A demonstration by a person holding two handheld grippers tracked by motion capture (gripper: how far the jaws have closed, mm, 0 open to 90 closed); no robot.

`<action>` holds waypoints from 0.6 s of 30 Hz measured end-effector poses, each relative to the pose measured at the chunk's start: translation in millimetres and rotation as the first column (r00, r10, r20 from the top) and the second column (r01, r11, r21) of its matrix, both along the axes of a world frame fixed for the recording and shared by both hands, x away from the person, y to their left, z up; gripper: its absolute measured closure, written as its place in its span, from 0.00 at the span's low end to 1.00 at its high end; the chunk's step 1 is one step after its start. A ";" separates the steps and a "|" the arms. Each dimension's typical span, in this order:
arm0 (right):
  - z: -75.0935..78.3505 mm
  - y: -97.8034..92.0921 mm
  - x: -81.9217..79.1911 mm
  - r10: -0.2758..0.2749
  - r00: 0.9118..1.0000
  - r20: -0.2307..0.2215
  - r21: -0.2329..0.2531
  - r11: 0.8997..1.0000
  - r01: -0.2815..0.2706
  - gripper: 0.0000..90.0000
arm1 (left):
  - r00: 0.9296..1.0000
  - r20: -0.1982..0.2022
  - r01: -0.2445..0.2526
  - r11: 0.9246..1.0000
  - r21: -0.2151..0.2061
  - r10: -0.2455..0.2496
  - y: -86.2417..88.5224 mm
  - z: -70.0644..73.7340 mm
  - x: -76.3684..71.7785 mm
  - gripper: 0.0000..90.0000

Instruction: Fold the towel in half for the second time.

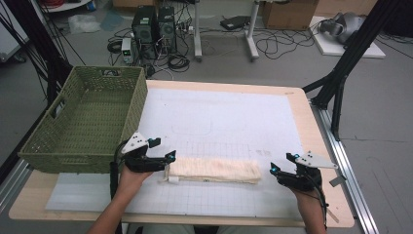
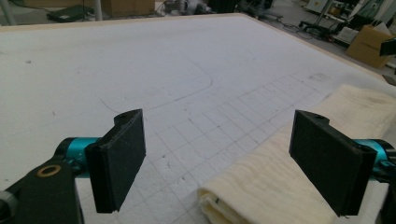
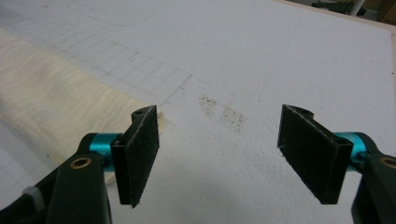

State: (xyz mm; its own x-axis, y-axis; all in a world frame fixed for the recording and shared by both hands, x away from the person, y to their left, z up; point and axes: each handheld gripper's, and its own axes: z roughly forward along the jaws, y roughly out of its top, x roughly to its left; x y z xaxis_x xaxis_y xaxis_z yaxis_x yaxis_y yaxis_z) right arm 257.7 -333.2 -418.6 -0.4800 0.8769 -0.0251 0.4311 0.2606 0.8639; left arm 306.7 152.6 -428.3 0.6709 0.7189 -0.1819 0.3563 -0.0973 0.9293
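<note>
A cream towel (image 1: 214,170), folded into a long narrow strip, lies across the white gridded mat (image 1: 219,122) near the table's front. My left gripper (image 1: 163,155) stands open at the towel's left end; in the left gripper view the folded corner of the towel (image 2: 261,186) lies between the wide-apart jaws, nearer the right one. My right gripper (image 1: 282,163) is open just off the towel's right end. In the right gripper view the towel (image 3: 51,102) reaches only to the left jaw, and bare mat (image 3: 224,140) lies between the jaws.
An empty green woven basket (image 1: 85,119) sits on the table's left side, close behind my left gripper. The table's right edge (image 1: 324,146) is near my right gripper. A faint brown stain (image 3: 224,112) marks the mat. Cables and computer boxes lie on the floor beyond.
</note>
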 end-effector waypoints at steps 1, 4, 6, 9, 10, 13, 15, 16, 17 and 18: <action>-0.2 0.0 0.0 0.000 1.000 -0.004 -0.001 1.000 0.000 0.31 | 1.000 0.001 0.001 1.000 0.002 -0.001 0.1 -0.1 0.1 0.21; -0.8 0.1 0.9 -0.005 1.000 0.001 -0.013 1.000 0.005 0.28 | 1.000 0.006 0.003 1.000 0.002 -0.003 0.3 0.0 0.5 0.21; -0.8 0.1 0.9 -0.009 1.000 0.002 -0.010 1.000 0.009 0.26 | 1.000 0.011 0.006 1.000 0.000 -0.006 0.3 0.1 0.6 0.21; -0.5 -1.0 1.2 -0.018 1.000 0.008 -0.010 1.000 0.018 0.24 | 1.000 0.022 0.007 1.000 0.010 -0.007 0.1 0.2 0.9 0.23; -0.4 -1.6 1.5 -0.020 1.000 0.010 -0.011 1.000 0.020 0.24 | 1.000 0.029 0.004 1.000 0.012 -0.005 0.0 0.0 0.9 0.23; 0.2 -2.7 1.5 -0.032 0.999 0.011 -0.005 0.999 0.032 0.23 | 0.999 0.039 0.002 1.000 0.020 -0.003 0.7 0.3 0.9 0.24; 0.3 -3.5 2.0 -0.036 0.999 0.013 -0.007 0.999 0.036 0.22 | 0.999 0.041 0.005 1.000 0.013 -0.006 1.2 0.6 0.8 0.24; 0.2 -3.5 1.9 -0.039 0.999 0.010 -0.003 0.999 0.039 0.21 | 0.999 0.043 0.004 1.000 0.011 -0.005 1.4 0.8 0.8 0.24; 0.2 -3.6 1.7 -0.040 0.999 0.009 -0.003 0.999 0.040 0.21 | 0.999 0.042 0.001 1.000 0.008 -0.001 1.5 1.2 0.4 0.24; 0.0 -3.9 1.9 -0.040 0.999 0.013 -0.006 0.999 0.040 0.20 | 0.999 0.043 -0.002 1.000 0.007 0.002 1.6 1.3 0.2 0.24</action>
